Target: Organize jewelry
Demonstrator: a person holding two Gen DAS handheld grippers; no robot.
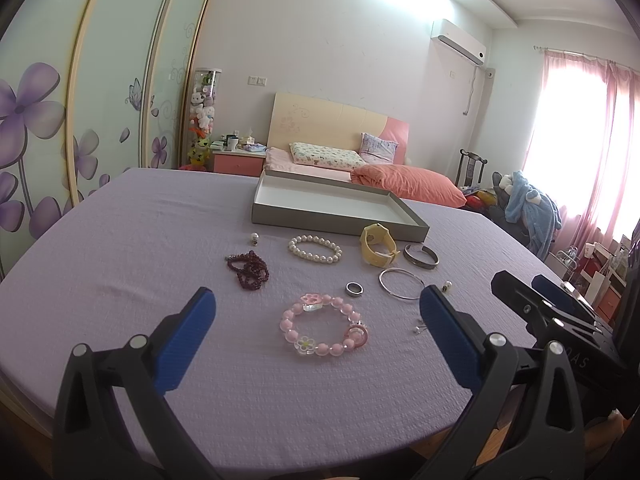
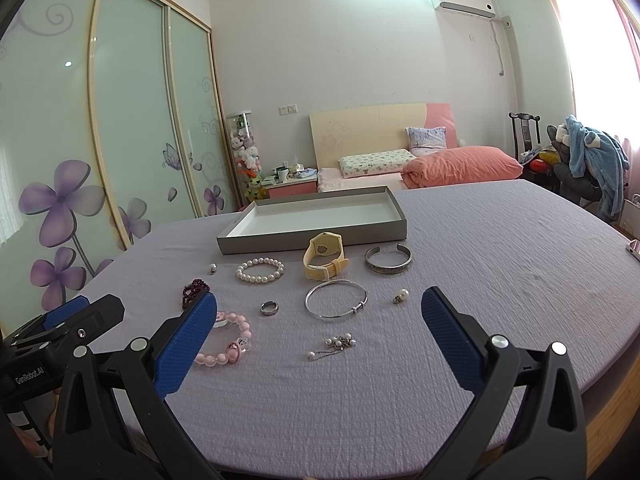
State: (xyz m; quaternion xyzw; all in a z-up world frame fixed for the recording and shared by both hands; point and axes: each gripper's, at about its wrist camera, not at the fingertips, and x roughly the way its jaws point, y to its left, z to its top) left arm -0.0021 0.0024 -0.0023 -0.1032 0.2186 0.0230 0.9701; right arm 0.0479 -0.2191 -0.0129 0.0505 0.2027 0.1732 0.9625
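Both claws, left gripper [image 1: 318, 322] and right gripper [image 2: 320, 320], are spread wide and hold nothing.
Jewelry lies loose on the purple cloth [image 2: 500, 240]: pink bead bracelet [image 1: 323, 326], pearl bracelet [image 2: 260, 271], yellow watch [image 2: 323, 258], perhaps an earring [image 2: 401, 295], all before the grey tray [image 2: 312, 236].

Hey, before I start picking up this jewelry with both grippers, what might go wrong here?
1. The ring and pearl earring are tiny and lie flat on the cloth; wide fingers may slip off them or pinch fabric.
2. The dangly earring has loose strands that could snag or be dragged.
3. The watch sits right against the tray wall, leaving little room for a finger behind it.
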